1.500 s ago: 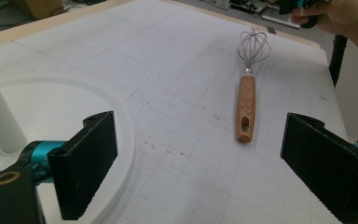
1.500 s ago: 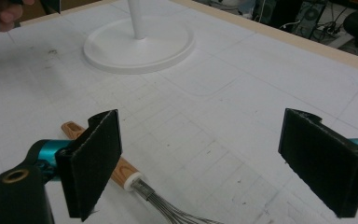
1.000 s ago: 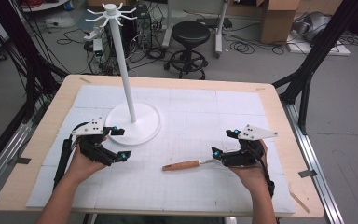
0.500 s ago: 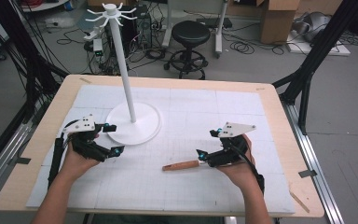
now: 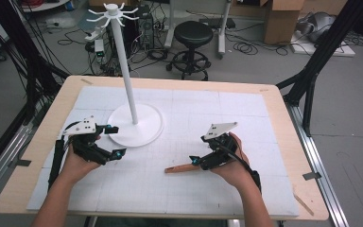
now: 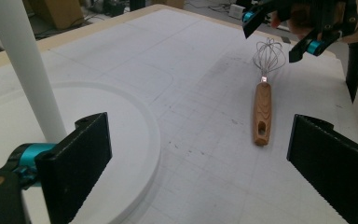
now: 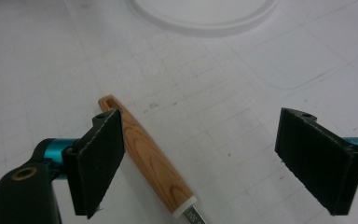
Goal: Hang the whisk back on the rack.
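Observation:
A whisk with a wooden handle [image 5: 182,168] lies flat on the white mat, handle pointing left. Its handle [image 6: 262,109] and wire head [image 6: 269,53] show in the left gripper view. My right gripper [image 5: 197,149] hovers open over the head end of the whisk, and its jaws straddle the handle [image 7: 151,158] without touching it. The left gripper [image 5: 118,140] stands open beside the base [image 5: 142,132] of a white hook stand [image 5: 123,61], holding nothing. The right gripper [image 6: 284,28] appears above the wire head in the left gripper view.
The stand's round base [image 6: 121,154] and pole [image 6: 23,70] sit close to my left jaw. The white mat [image 5: 246,109] covers a wooden table [image 5: 283,109]. Behind the table stand a stool [image 5: 194,35], cables and boxes on the floor.
The right gripper has moved left along the table, coming over the whisk's head end. The left gripper drifted slightly left and then held. The whisk has not moved.

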Action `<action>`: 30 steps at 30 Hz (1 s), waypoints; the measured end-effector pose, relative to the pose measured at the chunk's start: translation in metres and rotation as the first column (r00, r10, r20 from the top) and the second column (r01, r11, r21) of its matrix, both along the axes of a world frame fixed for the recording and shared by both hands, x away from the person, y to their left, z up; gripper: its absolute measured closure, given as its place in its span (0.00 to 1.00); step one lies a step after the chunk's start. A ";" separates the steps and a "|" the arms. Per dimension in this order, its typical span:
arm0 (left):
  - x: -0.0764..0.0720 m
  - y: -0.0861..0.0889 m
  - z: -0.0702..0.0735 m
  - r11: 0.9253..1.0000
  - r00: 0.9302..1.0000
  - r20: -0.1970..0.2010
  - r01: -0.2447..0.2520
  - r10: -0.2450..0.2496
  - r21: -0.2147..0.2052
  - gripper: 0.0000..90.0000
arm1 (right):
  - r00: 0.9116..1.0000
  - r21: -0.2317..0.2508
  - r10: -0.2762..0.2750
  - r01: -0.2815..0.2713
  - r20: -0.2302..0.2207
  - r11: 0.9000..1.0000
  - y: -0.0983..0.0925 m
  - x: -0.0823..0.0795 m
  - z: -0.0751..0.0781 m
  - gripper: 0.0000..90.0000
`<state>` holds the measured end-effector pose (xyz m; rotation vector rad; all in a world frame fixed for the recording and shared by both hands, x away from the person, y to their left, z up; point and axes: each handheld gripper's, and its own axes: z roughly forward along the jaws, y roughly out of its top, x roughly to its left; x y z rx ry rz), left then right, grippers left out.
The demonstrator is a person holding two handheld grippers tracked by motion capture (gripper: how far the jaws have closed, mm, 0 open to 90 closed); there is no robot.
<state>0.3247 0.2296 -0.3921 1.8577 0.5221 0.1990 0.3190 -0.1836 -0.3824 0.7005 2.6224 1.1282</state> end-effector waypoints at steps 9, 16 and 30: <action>0.000 0.000 0.000 1.000 1.000 0.002 0.002 -0.002 0.001 0.08 | 0.999 -0.121 0.040 -0.043 -0.031 0.992 0.015 0.000 -0.014 0.18; 0.000 -0.002 0.000 1.000 1.000 0.007 0.006 -0.006 0.000 0.08 | 0.997 -0.204 0.062 -0.072 -0.054 0.976 0.027 -0.001 -0.022 0.23; -0.001 -0.003 0.000 1.000 1.000 0.008 0.009 -0.009 0.005 0.08 | 0.983 -0.301 0.089 -0.134 -0.159 0.944 0.038 0.000 -0.033 0.47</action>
